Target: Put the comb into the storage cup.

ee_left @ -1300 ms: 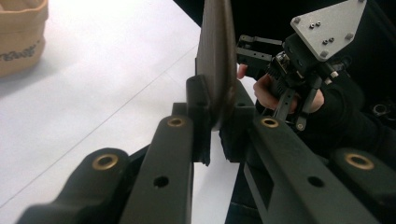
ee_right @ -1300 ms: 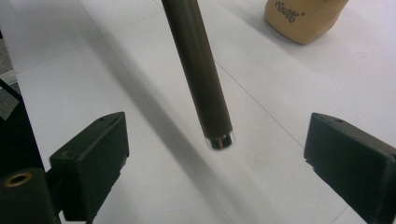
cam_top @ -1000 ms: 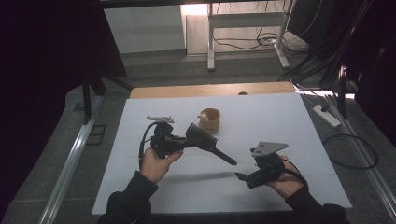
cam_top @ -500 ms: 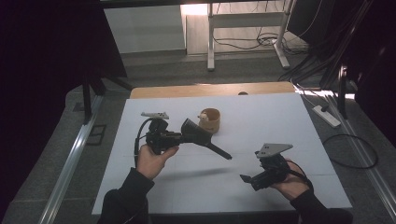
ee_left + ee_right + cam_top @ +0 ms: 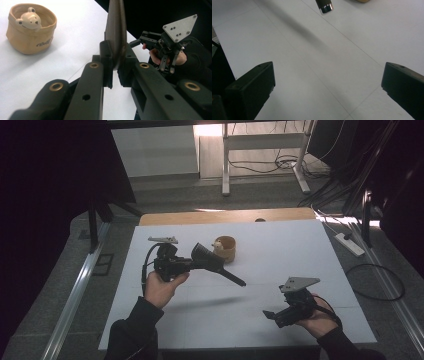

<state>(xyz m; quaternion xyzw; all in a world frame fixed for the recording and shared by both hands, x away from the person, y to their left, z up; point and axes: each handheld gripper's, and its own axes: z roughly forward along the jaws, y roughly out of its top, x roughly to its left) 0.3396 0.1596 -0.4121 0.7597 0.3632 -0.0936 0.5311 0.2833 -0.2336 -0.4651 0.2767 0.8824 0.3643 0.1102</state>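
Observation:
My left gripper (image 5: 192, 262) is shut on a black spatula (image 5: 220, 267), held above the left half of the white table (image 5: 300, 250). The wide blade sits between the jaws and the long handle slants right and toward the near edge. In the left gripper view the blade (image 5: 115, 32) stands edge-on, clamped in the left gripper (image 5: 115, 67). My right gripper (image 5: 272, 315) is open near the front right edge and holds nothing. In the right gripper view the right gripper (image 5: 329, 80) has its jaws wide apart over bare table, with the spatula's handle tip (image 5: 324, 6) at the top.
A tan fabric-look cup with a small bear figure (image 5: 225, 248) stands just behind the spatula, also seen in the left gripper view as the cup (image 5: 30, 27). A wooden tabletop (image 5: 225, 216) adjoins the far edge. A power strip (image 5: 350, 245) and cables lie on the floor at right.
The left gripper has carried the spatula a little left and farther from the person. The right gripper has drifted slightly toward the near right corner, still open.

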